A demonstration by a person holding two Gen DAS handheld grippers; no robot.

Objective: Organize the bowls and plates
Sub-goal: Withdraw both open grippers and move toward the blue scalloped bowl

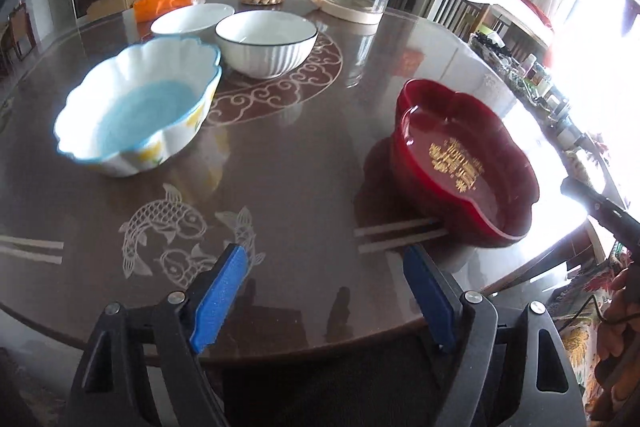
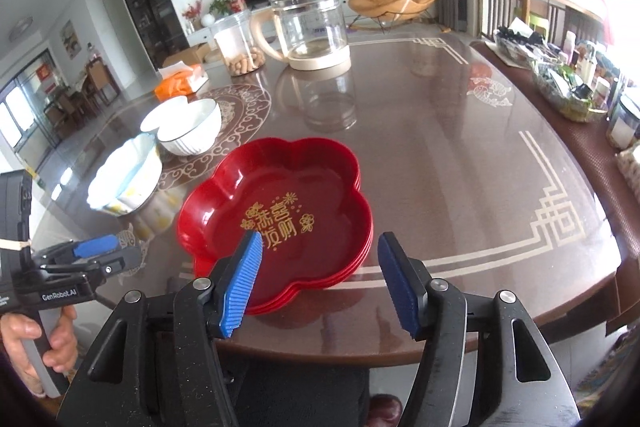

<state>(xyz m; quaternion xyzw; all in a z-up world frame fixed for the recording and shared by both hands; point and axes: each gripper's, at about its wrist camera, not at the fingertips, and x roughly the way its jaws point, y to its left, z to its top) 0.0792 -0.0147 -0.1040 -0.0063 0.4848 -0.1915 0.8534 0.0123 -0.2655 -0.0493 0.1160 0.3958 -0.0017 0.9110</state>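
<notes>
The glossy brown table (image 2: 440, 163), round-edged and inlaid with pale fish, scrollwork and key-pattern lines, fills both views. On it, toward twelve o'clock from the right wrist, stands a clear glass kettle (image 2: 310, 27) with a cream handle, base and ring-topped lid; at its ten o'clock side is a clear plastic jar (image 2: 240, 45) with tan nuts in the bottom, and further left an orange tissue pack (image 2: 180, 81). Nearest the right gripper (image 2: 320, 277) lies a stack of red plates (image 2: 280, 219), shiny plastic with a five-lobed flower outline, flat on the table near its front edge; gold Chinese characters and small flowers are printed in the centre, reading upright toward the person, though I cannot make out every character. At ten o'clock from the stack sits a scalloped bowl (image 1: 140, 107), white with a blue rim, blue inside and yellow flowers on its wall. Beyond it stand a ribbed white bowl (image 1: 266, 41) with a thin dark rim and, touching it, a plain white shallow bowl (image 1: 190, 19). The right gripper's ridged blue fingers (image 2: 244, 279) are spread apart, nothing between them, just over the stack's near rim. The left gripper (image 1: 324, 291), lettered "GenRobot.AI" on its side, hangs over the table edge at six o'clock of the bowls, its blue pads wide apart and empty.
</notes>
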